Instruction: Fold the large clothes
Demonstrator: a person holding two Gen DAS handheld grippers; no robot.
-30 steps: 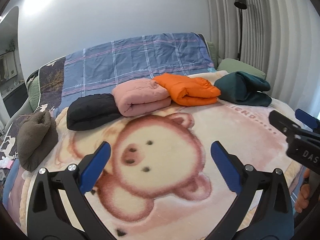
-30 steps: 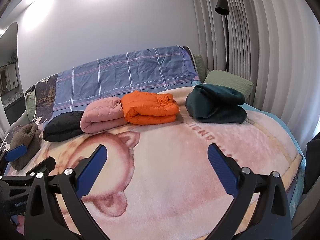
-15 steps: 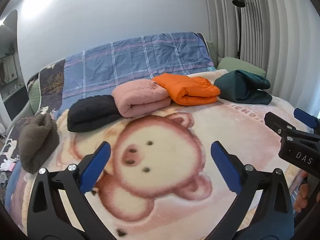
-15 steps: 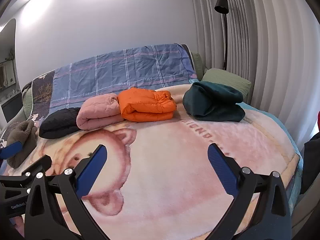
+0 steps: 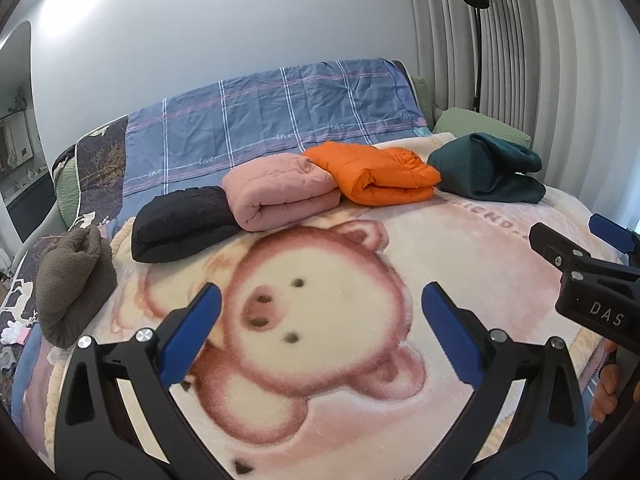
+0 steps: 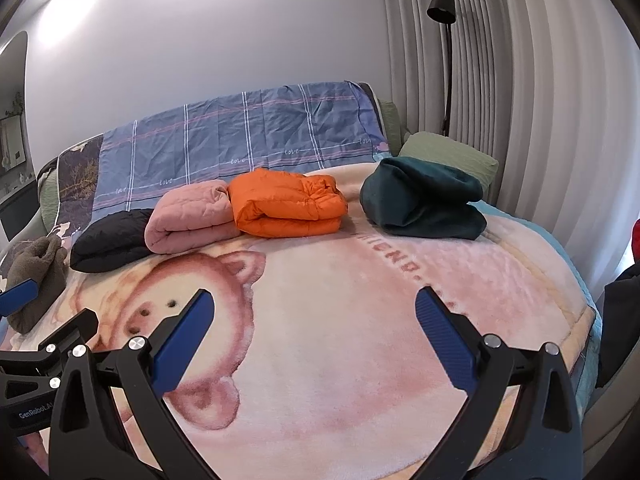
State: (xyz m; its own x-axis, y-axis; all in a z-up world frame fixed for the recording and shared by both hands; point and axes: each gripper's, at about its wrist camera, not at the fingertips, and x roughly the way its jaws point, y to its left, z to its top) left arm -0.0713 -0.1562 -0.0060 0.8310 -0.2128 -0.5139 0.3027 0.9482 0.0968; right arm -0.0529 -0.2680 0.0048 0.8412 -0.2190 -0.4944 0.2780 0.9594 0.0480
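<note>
1. Hovering nearest, the left gripper (image 5: 320, 320) and the right gripper (image 6: 312, 320) both stand spread wide with nothing between their blue pads, low over the bear blanket (image 5: 320, 420).
2. Lying at the near left edge, the brown fleece (image 5: 72, 280) is a soft, slumped lump with no clear long axis.
3. Farther back, four folded clothes sit in a row running left to right: the black jacket (image 5: 184, 220), the pink quilted jacket (image 5: 280, 188), the orange puffer jacket (image 5: 376, 176) and, slightly apart on the right, the green garment (image 5: 484, 172).
4. Handling, as I judge it: all look light, puffy and springy. The orange shell probably slips, so a pinch at a seam or folded edge should hold better than one on the padded middle.
5. Each bundle's long axis runs roughly left to right, and the pink and orange ones show their rounded fold edges toward the near side.
6. No unfolded garment shows on the blanket.
</note>
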